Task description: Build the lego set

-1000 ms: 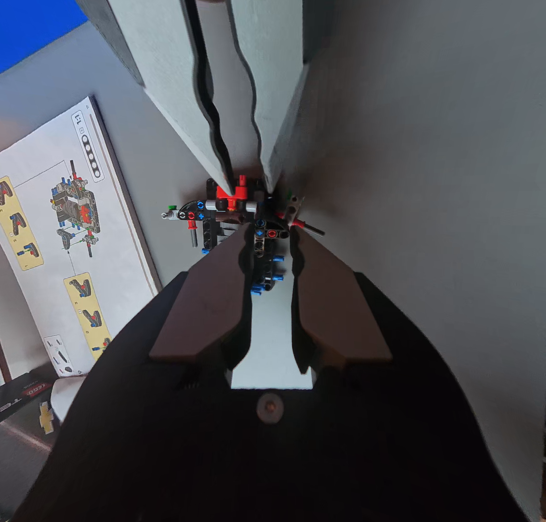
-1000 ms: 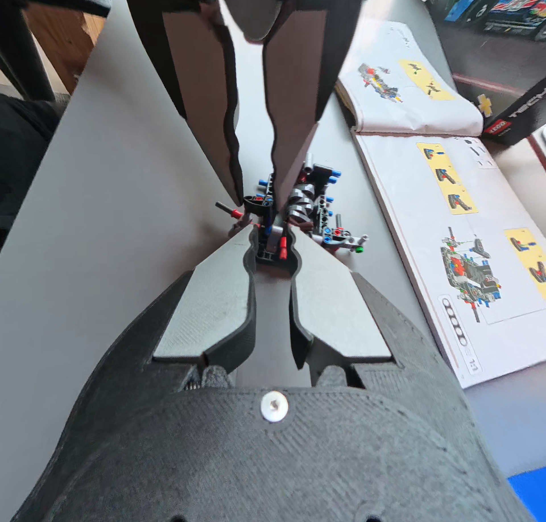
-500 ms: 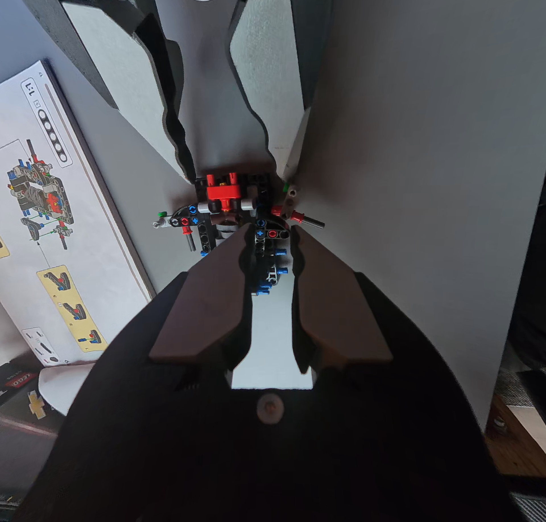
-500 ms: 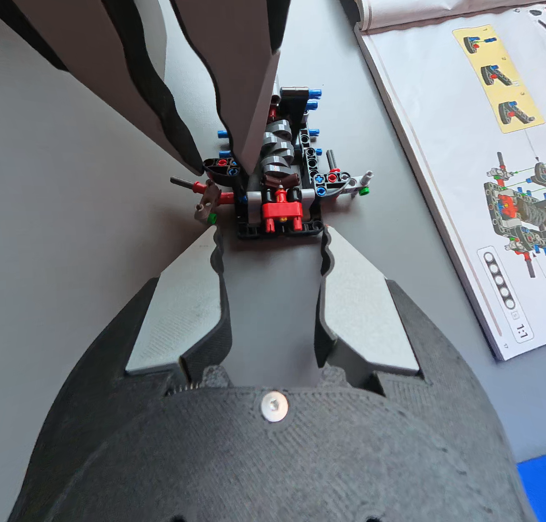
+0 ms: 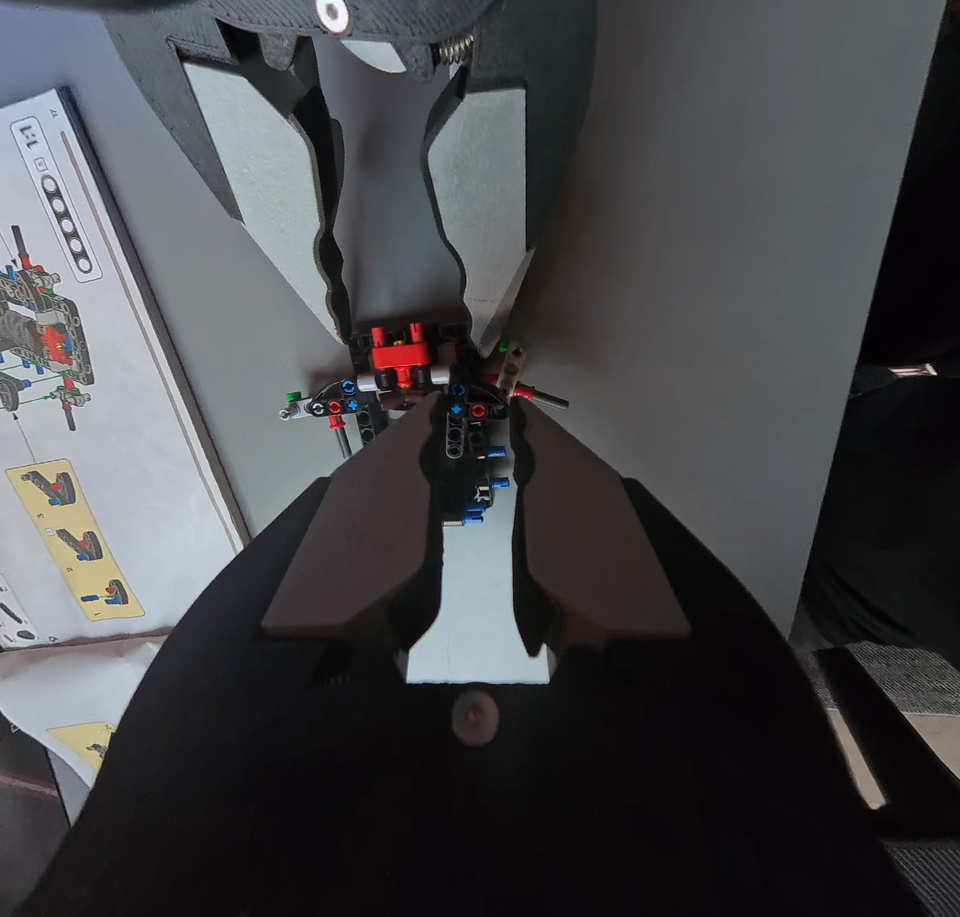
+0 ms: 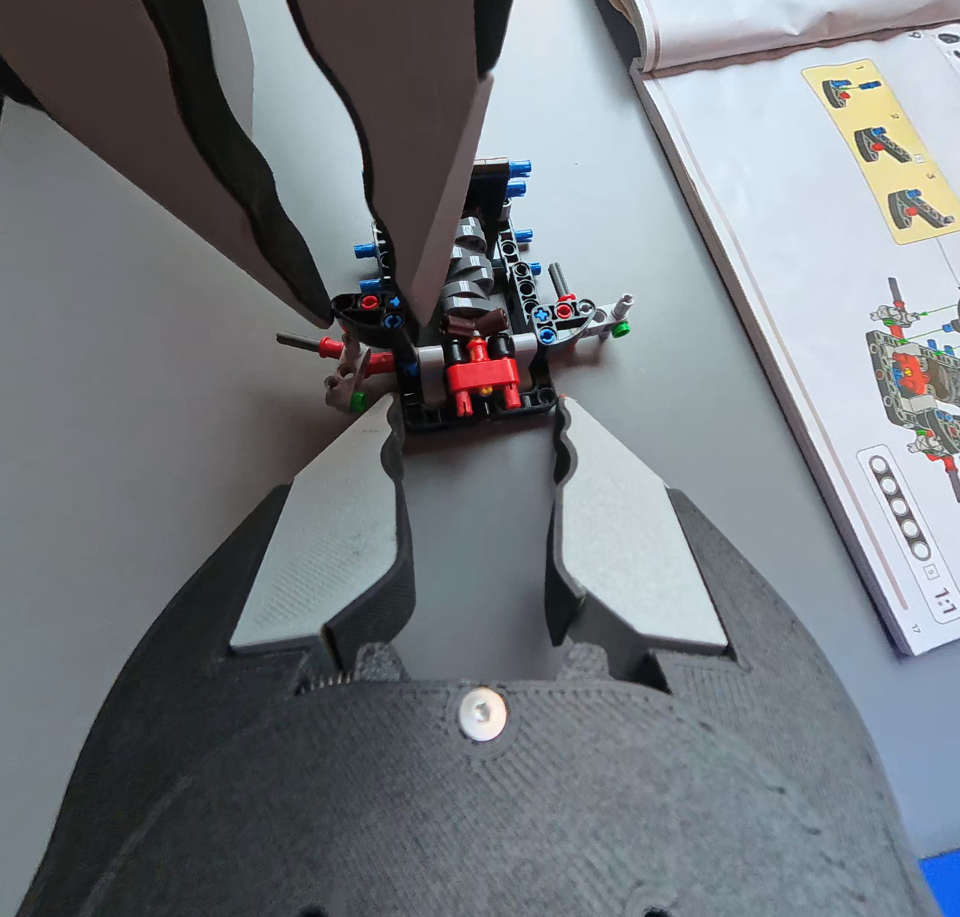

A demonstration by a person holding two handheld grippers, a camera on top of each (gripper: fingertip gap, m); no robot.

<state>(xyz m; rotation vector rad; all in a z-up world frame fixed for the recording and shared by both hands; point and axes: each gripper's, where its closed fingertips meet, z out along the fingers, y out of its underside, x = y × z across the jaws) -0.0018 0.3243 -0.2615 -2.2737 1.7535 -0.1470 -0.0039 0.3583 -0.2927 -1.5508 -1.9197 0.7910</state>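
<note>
A small lego assembly (image 6: 480,372), a black frame with a red block, grey cylinders and blue pins, lies on the grey table (image 6: 156,450). My left gripper (image 5: 475,404), with brown fingers, is shut on the assembly's black side beam with blue pins. In the right wrist view it (image 6: 371,320) comes in from the top. My right gripper (image 6: 477,405), with grey fingers, is open and empty. Its tips stand at the two corners of the frame's near end, by the red block. In the left wrist view it (image 5: 410,336) shows beyond the assembly (image 5: 400,354).
An open instruction booklet (image 6: 779,320) lies on the table beside the assembly; it also shows in the left wrist view (image 5: 104,372). The table edge (image 5: 810,476) runs close on the other side, with a dark drop beyond. A blue patch (image 6: 940,887) shows at one corner. Tip to tip, the grippers are about 5 centimetres apart.
My right gripper was shut on the assembly's end by the red block; it has opened wide and drawn back a little. My left gripper keeps its hold on the side beam.
</note>
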